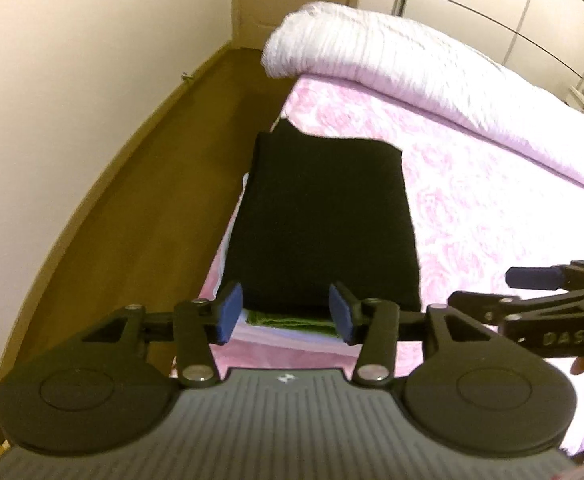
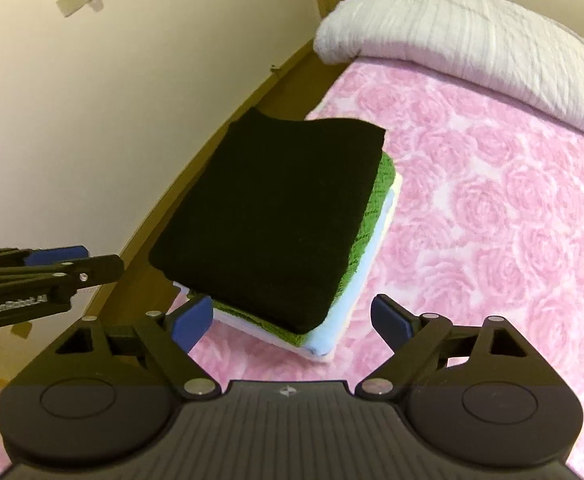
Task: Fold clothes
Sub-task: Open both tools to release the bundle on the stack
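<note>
Wall [image 2: 71, 128]: cream, along the far left, with a pale plate fixed high on it
Floor [image 1: 139, 200]: brown wood strip running between the wall and the bed
Left gripper [image 1: 285, 312]: held above the near edge of the clothes stack; its blue pads [image 1: 229, 310] stand partly apart with nothing between them and touch no cloth; in the right wrist view it shows from the side at the left edge, above the floor
Stack of clothes: lies at the left edge of the bed, just beside the drop to the floor
Black garment [image 2: 267, 216]: folded into a neat rectangle, on top of the stack
Green garment [image 2: 372, 216]: folded, directly under the black one, its edge showing on the right and near sides
Light blue garment [image 2: 332, 332]: folded, under the green one, with a white layer at the bottom touching the bed
Right gripper [image 2: 292, 318]: above the near corner of the stack; fingers spread wide, holding nothing, pads clear of the cloth
Bed [image 2: 492, 240]: covered in a pink rose-patterned spread
Duvet [image 2: 472, 28]: white, rolled up across the far end of the bed
Wardrobe [image 1: 512, 12]: pale doors behind the bed at the upper right
</note>
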